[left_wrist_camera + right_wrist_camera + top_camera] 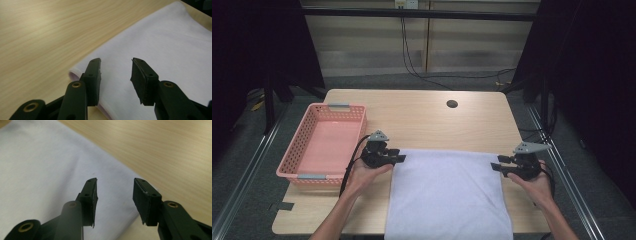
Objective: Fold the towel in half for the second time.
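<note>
White cloth flat, folded; L gripper & R gripper jaws apart, empty

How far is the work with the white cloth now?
Done: the cloth lies flat and smooth on the table, its far edge looking doubled. In hand: nothing; the left gripper and right gripper stand open at the far corners, jaws apart with nothing between them. Left, probably: more folding, then into the pink basket.
</note>
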